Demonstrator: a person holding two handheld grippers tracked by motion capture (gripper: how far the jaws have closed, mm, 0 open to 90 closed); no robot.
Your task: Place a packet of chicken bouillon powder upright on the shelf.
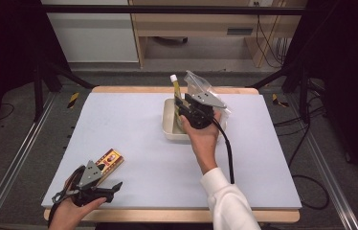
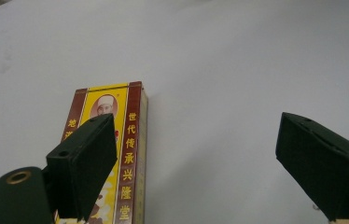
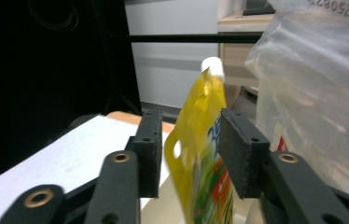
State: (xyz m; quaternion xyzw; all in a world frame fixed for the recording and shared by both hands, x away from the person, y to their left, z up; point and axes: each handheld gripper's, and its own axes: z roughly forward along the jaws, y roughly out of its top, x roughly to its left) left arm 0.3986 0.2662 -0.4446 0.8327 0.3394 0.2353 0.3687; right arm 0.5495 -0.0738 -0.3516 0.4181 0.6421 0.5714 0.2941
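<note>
The right hand-held gripper (image 1: 181,108) is over the white tray (image 1: 169,125), which sits toward the far edge of the surface (image 1: 134,143), a little right of its middle. Between its jaws stands a yellow pouch (image 3: 199,154) with a white cap (image 3: 212,67); in the right gripper view the jaws stand a little apart from the pouch on either side, so they look loosened rather than pressing, and the pouch seems to be resting in the tray on its own base. That fits setting the pouch down there, probably propped by the tray's wall and the clear plastic bag (image 1: 201,86) just beside it at the tray's far right. The pouch stands upright with a slight lean: its long axis runs bottom to top, cap uppermost and pointing up and away from the person. The left hand-held gripper (image 1: 103,189) waits near the surface's near left corner, jaws wide open with nothing between them. Under one jaw lies a flat red and yellow box (image 2: 112,154), its long side running away from the near edge, handy for a next pick.
</note>
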